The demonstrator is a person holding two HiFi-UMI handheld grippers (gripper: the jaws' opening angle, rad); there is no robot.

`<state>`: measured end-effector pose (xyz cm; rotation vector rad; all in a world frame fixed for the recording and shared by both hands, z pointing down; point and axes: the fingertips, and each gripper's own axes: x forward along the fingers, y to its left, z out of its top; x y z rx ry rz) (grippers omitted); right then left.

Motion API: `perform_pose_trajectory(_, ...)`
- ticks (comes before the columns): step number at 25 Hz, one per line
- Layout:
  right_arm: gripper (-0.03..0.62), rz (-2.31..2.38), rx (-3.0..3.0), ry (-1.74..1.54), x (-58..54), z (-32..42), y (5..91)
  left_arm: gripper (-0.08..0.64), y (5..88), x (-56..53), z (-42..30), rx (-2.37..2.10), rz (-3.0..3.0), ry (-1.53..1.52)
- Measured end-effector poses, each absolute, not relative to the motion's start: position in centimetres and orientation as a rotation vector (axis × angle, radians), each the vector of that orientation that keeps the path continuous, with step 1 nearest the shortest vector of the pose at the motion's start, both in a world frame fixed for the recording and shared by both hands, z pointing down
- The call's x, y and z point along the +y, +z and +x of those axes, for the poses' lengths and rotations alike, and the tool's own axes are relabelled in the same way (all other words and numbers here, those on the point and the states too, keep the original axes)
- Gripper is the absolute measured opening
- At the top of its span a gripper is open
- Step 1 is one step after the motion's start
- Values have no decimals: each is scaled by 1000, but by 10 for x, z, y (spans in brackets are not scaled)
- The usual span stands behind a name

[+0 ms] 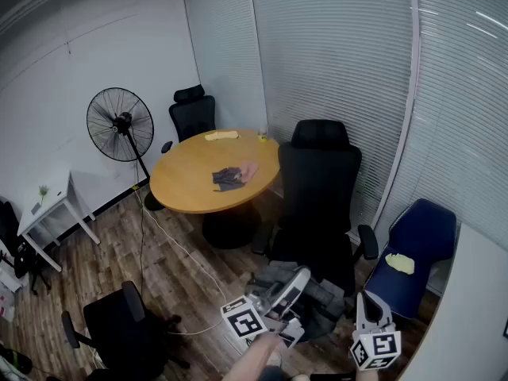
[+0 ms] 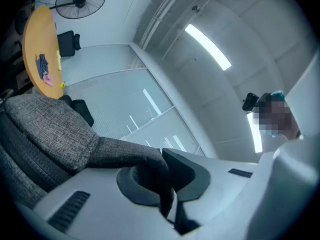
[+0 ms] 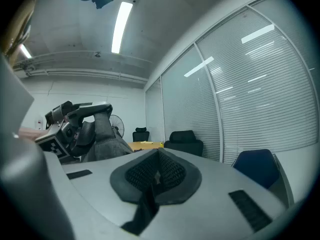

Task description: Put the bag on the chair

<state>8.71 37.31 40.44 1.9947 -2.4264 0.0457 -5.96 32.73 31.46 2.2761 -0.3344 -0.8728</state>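
Observation:
A grey fabric bag (image 1: 316,298) hangs low in front of the tall black office chair (image 1: 319,182). My left gripper (image 1: 295,282) is shut on the bag's grey strap (image 2: 125,151). The bag's body (image 2: 40,139) fills the left of the left gripper view, and the pinch point (image 2: 167,170) shows the strap pressed between the dark pads. My right gripper (image 1: 370,304) is just right of the bag. Its jaws (image 3: 156,170) are shut with nothing between them. From the right gripper view, the bag (image 3: 106,140) hangs from the left gripper (image 3: 75,120), with the black chair (image 3: 184,140) beyond.
A round wooden table (image 1: 190,182) with cloths on it stands behind the chair. A blue chair (image 1: 419,240) holding a yellow item (image 1: 401,263) is at the right by the blinds. A floor fan (image 1: 119,124), a second black chair (image 1: 194,114), a low black chair (image 1: 119,330) and a white desk (image 1: 49,205) surround the wood floor.

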Motion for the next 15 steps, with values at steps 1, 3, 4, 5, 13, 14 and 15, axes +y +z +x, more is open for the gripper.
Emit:
perform_pose_trajectory(1, 12, 2001, -2418, 61, 373, 89, 404, 35, 316, 327, -57, -332, 2266, -864)
perform_pose_trajectory(3, 12, 2008, -2407, 81, 374, 92, 403, 35, 322, 328, -51, -325, 2241, -846)
perform_pose_trajectory(4, 12, 2007, -2406, 82, 374, 93, 403, 35, 326, 329, -49, -322, 2227, -838)
perform_pose_trajectory(5, 12, 2004, -2409, 77, 373, 94, 402, 35, 330, 330, -47, -322, 2214, -830)
perform_pose_trajectory(13, 12, 1980, -2443, 112, 353, 104, 413, 35, 346, 320, -30, -306, 2184, -814)
perform_pose_trajectory(14, 12, 1986, -2457, 129, 348, 105, 415, 35, 348, 315, -27, -306, 2189, -807)
perform_pose_trajectory(15, 12, 1992, -2465, 138, 344, 108, 417, 35, 350, 309, -23, -307, 2190, -801)
